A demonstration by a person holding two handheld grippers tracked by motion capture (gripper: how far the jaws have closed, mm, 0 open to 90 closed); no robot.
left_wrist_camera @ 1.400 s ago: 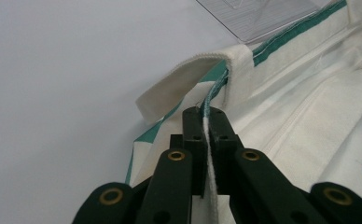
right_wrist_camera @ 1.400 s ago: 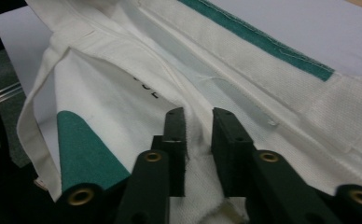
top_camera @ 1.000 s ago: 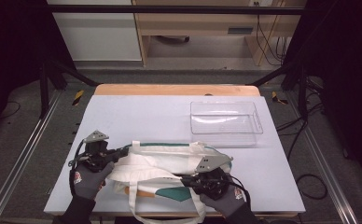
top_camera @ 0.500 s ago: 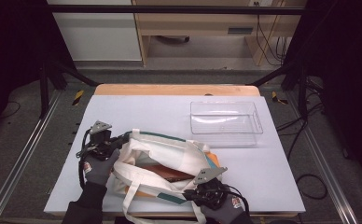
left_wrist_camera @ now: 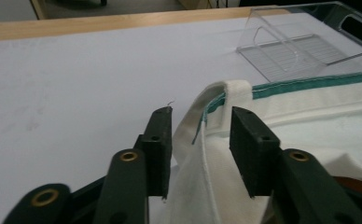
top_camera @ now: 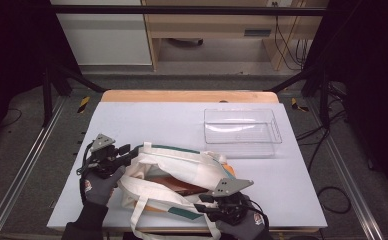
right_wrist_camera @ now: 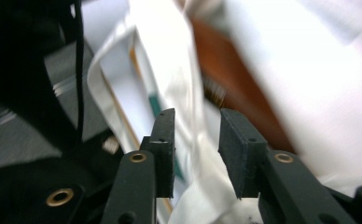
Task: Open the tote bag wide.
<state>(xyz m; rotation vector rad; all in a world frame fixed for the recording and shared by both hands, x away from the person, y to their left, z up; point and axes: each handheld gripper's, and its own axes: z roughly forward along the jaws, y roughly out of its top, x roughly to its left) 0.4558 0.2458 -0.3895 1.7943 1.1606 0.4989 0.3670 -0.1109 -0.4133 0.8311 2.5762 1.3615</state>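
We see a white cloth bag [top_camera: 174,172] with green trim lying crumpled in the lower middle of the high view, on a pale desk [top_camera: 147,120]. Its mouth gapes, and a brown thing [top_camera: 174,184] shows inside; what it is we cannot tell. A loop handle [top_camera: 142,220] of the bag hangs toward the bottom edge of the frame.

The left tongs [top_camera: 127,150] sit at the lower left of the high view, at the bag's left end, held by a gloved hand [top_camera: 98,185]. In the left gripper view we see these tongs [left_wrist_camera: 201,135] standing apart, having just been opening, with the bag's hemmed edge [left_wrist_camera: 216,107] and a fold of white cloth rising between the jaws; the cloth lies against the left jaw, while a gap shows beside the right one, so the pads do not clamp it.

The right tongs [top_camera: 202,206] lie at the lower middle of the high view, at the bag's near edge. In the right gripper view, which is blurred, we see these tongs [right_wrist_camera: 197,140] likewise apart and just opened, with a strip of white cloth [right_wrist_camera: 193,154] running between the jaws without being pinched.

A clear plastic tray [top_camera: 242,131] stands on the desk at the right, above the bag and apart from it.
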